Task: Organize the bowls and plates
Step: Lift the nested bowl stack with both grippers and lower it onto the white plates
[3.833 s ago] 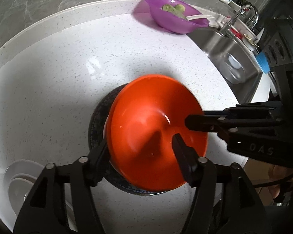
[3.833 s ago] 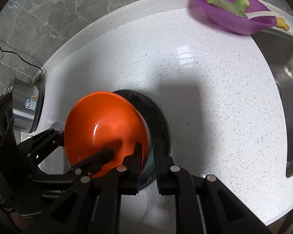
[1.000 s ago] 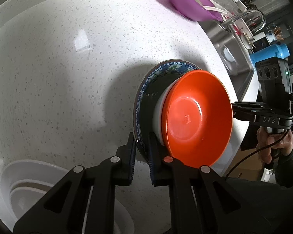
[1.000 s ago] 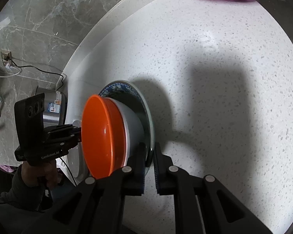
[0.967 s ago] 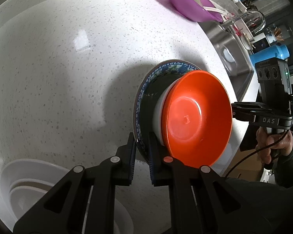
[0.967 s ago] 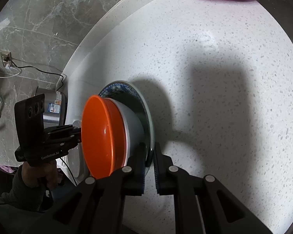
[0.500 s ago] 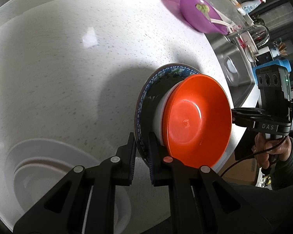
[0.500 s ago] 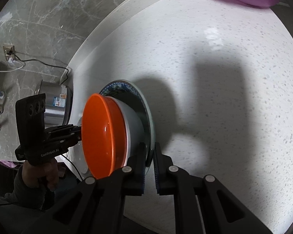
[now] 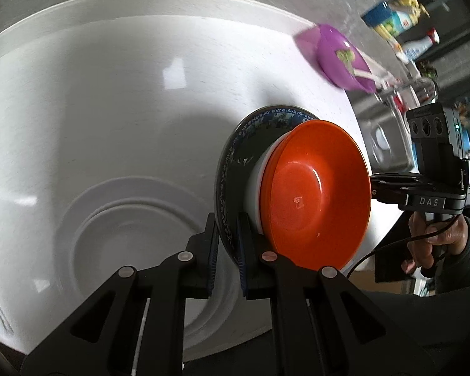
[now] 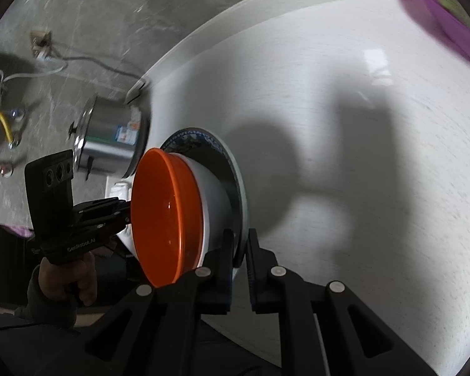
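Note:
A dark plate with a blue patterned rim (image 9: 244,138) carries a white bowl (image 9: 253,188) with an orange bowl (image 9: 316,194) nested inside it. The whole stack hangs in the air above the white counter. My left gripper (image 9: 227,222) is shut on the plate's near rim. In the right wrist view my right gripper (image 10: 239,235) is shut on the opposite rim of the plate (image 10: 235,169), beside the white bowl (image 10: 214,197) and the orange bowl (image 10: 166,216). Each gripper also shows in the other's view, held by a hand: right gripper (image 9: 377,188), left gripper (image 10: 125,213).
A stack of large white plates (image 9: 125,216) lies on the counter (image 9: 109,94) below and left of the lifted stack. A purple bowl (image 9: 341,59) with green food sits far right near the sink and bottles. A steel pot (image 10: 112,138) stands past the counter's left end.
Both grippers have lifted the plate with its two bowls higher and carried it leftward, so the white plate stack now lies more beneath it. The purple bowl has receded. Both grips are unchanged.

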Available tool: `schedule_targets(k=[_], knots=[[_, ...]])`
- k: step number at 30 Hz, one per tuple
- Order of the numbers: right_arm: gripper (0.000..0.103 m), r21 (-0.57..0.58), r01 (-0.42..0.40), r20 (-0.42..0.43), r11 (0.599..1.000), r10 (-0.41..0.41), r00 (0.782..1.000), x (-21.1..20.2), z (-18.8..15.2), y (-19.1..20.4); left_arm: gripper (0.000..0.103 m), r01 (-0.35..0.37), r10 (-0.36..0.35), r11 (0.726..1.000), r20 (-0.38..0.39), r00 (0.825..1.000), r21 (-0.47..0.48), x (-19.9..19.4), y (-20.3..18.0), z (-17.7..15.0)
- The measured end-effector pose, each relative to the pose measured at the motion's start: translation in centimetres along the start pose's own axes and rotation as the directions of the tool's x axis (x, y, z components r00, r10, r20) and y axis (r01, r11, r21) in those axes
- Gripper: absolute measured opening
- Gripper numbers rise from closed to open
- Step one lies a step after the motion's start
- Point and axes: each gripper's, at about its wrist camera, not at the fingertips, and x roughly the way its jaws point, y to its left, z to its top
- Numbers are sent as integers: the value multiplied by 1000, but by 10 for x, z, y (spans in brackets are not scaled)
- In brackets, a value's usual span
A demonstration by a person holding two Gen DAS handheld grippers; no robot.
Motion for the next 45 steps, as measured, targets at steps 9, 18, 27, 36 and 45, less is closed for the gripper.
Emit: schedule_targets(k=[9,18,27,36,45], knots=[[12,-100,-41,-80,994,33,996,43,12,53,7,-44,52,992,73,996,-116,-53,59,-41],[12,-144,-50,-155,988,27,988,87,14,84,7,-60,77,979,81,994,-196,-69,122,-87],[12,-131,-35,-192,991,9,981,111,7,80,7,-54,67,975,52,996,-216,-60,159,-115],[12,-109,-3,-199,994,-19,980,128,4,74,7,-43,52,974,32,998,-223,-37,173,-125],[12,-96,7,-202,995,-26,979,136,1,67,7,-45,52,970,24,998,-239,-21,174,-129]])
